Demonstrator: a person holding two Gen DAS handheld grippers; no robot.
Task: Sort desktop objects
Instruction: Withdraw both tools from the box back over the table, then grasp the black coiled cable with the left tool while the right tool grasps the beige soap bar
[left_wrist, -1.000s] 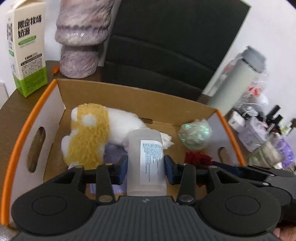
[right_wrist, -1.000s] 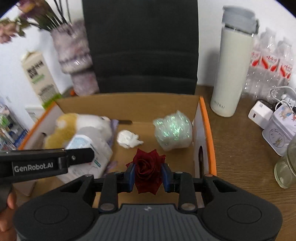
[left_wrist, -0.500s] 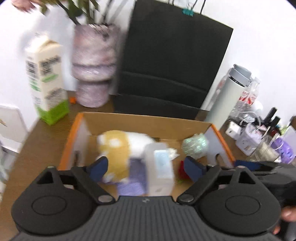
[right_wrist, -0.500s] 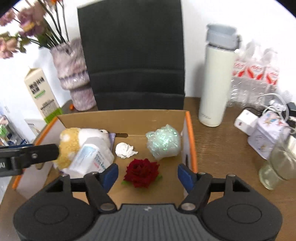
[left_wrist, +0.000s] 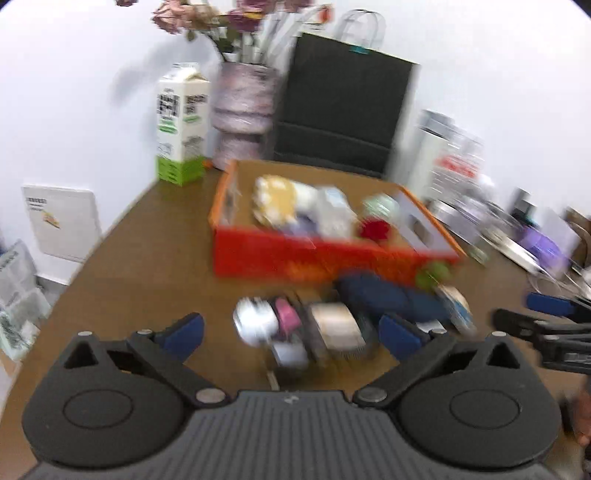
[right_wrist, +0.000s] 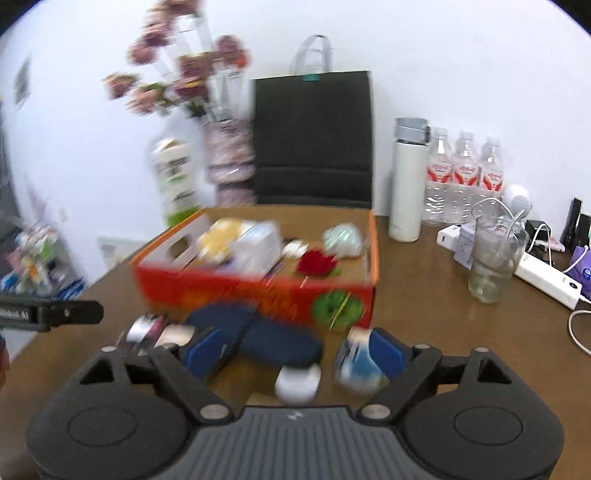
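An orange cardboard box (left_wrist: 295, 254) (right_wrist: 236, 288) stands on the brown desk. It holds a yellow-white plush toy (left_wrist: 277, 199), a white bottle (left_wrist: 334, 216) (right_wrist: 258, 243), a red rose (left_wrist: 375, 229) (right_wrist: 316, 262) and a pale green ball (right_wrist: 343, 236). Loose items lie in front of the box: a dark blue case (left_wrist: 376, 293) (right_wrist: 266, 332), a tape roll (left_wrist: 334, 325), a white round item (right_wrist: 297, 382) and small blurred pieces. My left gripper (left_wrist: 290, 334) and right gripper (right_wrist: 291, 349) are both open and empty, above these loose items.
A milk carton (left_wrist: 181, 125), a flower vase (left_wrist: 243, 114) and a black bag (right_wrist: 312, 136) stand behind the box. A white flask (right_wrist: 406, 177), water bottles (right_wrist: 463, 173), a glass (right_wrist: 493, 258) and a power strip (right_wrist: 546, 273) are at the right.
Both grippers let go, the left of the bottle and the right of the rose, opened wide and drew back from the box to above the loose items in front of it.
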